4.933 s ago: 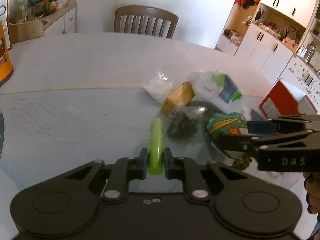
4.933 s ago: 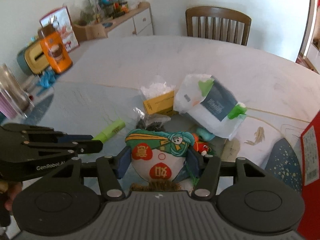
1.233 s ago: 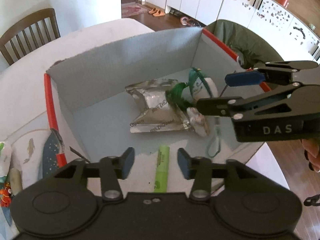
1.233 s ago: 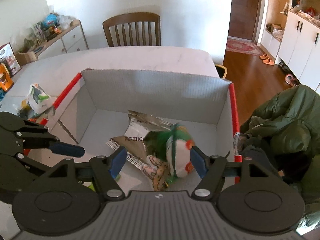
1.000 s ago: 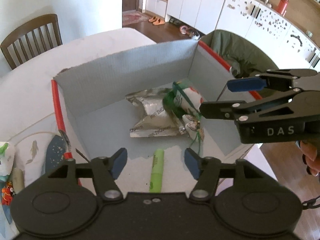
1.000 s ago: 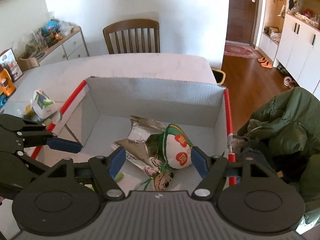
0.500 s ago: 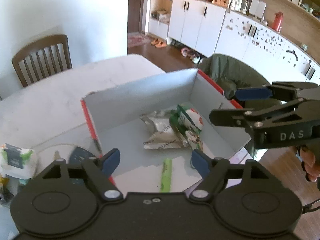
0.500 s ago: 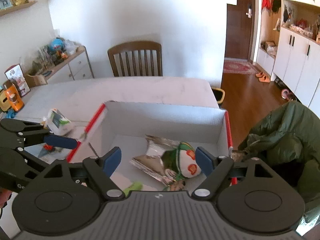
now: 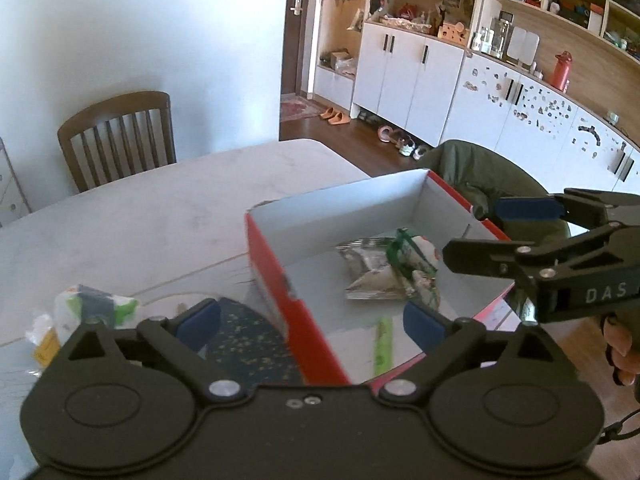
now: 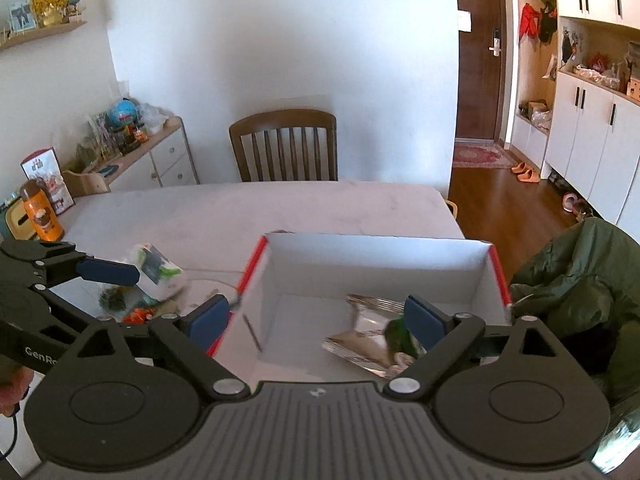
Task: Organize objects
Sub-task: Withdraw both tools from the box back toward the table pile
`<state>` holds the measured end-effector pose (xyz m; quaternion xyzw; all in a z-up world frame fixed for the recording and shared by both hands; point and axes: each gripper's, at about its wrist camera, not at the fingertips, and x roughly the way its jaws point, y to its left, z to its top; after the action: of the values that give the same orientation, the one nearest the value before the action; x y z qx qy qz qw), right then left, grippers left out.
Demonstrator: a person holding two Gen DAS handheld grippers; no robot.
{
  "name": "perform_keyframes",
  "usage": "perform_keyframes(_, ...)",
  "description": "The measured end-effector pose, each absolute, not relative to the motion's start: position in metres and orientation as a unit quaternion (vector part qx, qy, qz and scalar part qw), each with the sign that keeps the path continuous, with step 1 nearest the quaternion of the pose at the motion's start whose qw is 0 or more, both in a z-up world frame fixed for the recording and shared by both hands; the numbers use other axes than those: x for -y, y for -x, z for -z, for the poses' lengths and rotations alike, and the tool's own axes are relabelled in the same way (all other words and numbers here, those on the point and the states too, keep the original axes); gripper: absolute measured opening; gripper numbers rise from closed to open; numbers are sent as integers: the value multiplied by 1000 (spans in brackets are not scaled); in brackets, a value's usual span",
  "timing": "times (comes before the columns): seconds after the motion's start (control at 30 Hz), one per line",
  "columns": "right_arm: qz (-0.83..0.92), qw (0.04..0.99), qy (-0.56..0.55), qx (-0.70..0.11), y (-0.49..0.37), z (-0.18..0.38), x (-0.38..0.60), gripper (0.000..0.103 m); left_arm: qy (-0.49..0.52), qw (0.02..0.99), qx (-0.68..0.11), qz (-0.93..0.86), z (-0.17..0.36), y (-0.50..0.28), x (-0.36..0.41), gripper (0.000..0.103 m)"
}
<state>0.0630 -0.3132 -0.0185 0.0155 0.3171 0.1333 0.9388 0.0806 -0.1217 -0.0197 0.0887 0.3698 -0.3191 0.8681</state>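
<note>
Left wrist view shows the left gripper point(image 9: 312, 320) spread wide, holding nothing, above the red box point(image 9: 280, 280). Inside lie a green tube point(image 9: 382, 346), foil packet point(image 9: 368, 276) and stuffed toy point(image 9: 416, 254). At right, the right gripper point(image 10: 316, 322) gapes empty.

The box point(image 9: 276, 276) is open at the top; its near-left floor is bare. A silver pouch point(image 9: 368, 276) and stuffed toy point(image 9: 416, 252) are found at two o'clock.
</note>
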Motion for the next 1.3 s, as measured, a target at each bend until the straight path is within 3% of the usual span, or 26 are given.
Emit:
perform_keyframes(0.73, -157, 941, 3, -301, -40, 28, 182, 95, -67, 901, -337, 264, 21, -127, -18, 103)
perform_keyframes(1.3, -187, 903, 78, -380, -48, 79, 93, 95, -29, 894, -376, 242, 67, -167, -91, 103)
